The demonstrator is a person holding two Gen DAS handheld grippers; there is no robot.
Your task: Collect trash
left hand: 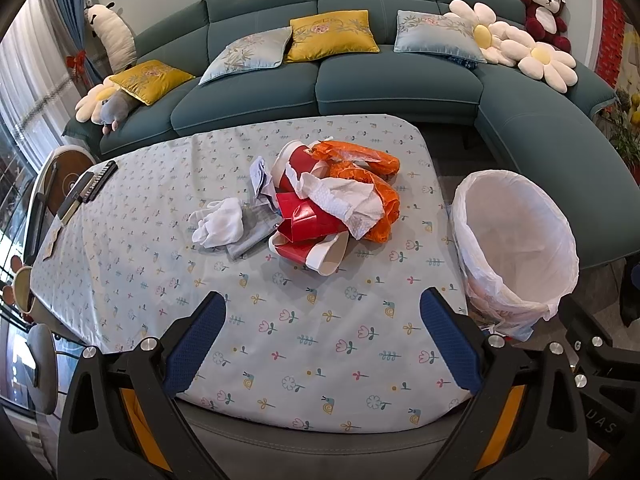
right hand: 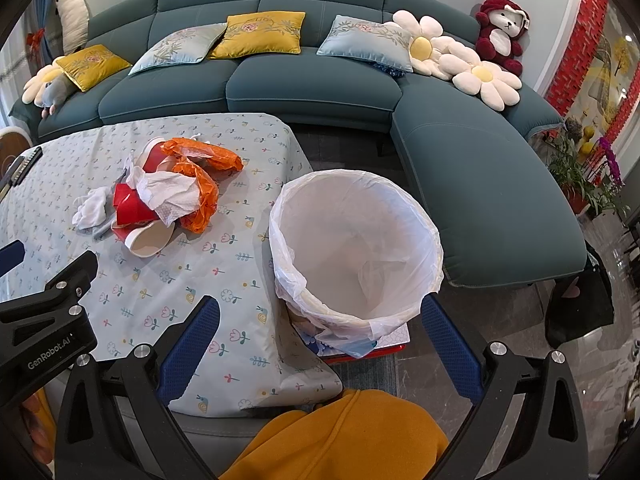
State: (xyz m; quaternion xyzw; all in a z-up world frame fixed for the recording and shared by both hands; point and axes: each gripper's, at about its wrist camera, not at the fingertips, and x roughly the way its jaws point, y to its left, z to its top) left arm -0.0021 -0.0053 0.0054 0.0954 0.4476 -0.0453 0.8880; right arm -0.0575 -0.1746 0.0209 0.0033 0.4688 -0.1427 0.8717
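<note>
The left gripper (left hand: 322,308) has its jaws spread wide with nothing between them, held above the near part of the worktop (left hand: 280,352), which wears a pale blue cloth printed with small flowers and snails. The right gripper (right hand: 320,316) also has its jaws spread and empty; between its blue pads (right hand: 188,344) show the worktop's right edge and the near rim of the bin (right hand: 356,240).

Beyond the left gripper, near the middle of the worktop, lies the trash pile (left hand: 316,200): red paper cups (left hand: 308,220), one tipped with its white mouth toward the camera, a crumpled white tissue (left hand: 344,200) draped over them, orange plastic wrapping (left hand: 368,172) behind and to the right, and a white wad (left hand: 218,220) on grey scraps to the left. All of it touches or overlaps in one heap.

The bin, lined with a white plastic bag, stands just beside the worktop's right edge, apart from the pile, and appears to hold only its liner. It seems to rest on a flat red-edged box (right hand: 380,344).

A dark remote (left hand: 90,184) lies at the worktop's far left. A teal sofa (left hand: 400,80) with cushions curves behind.
</note>
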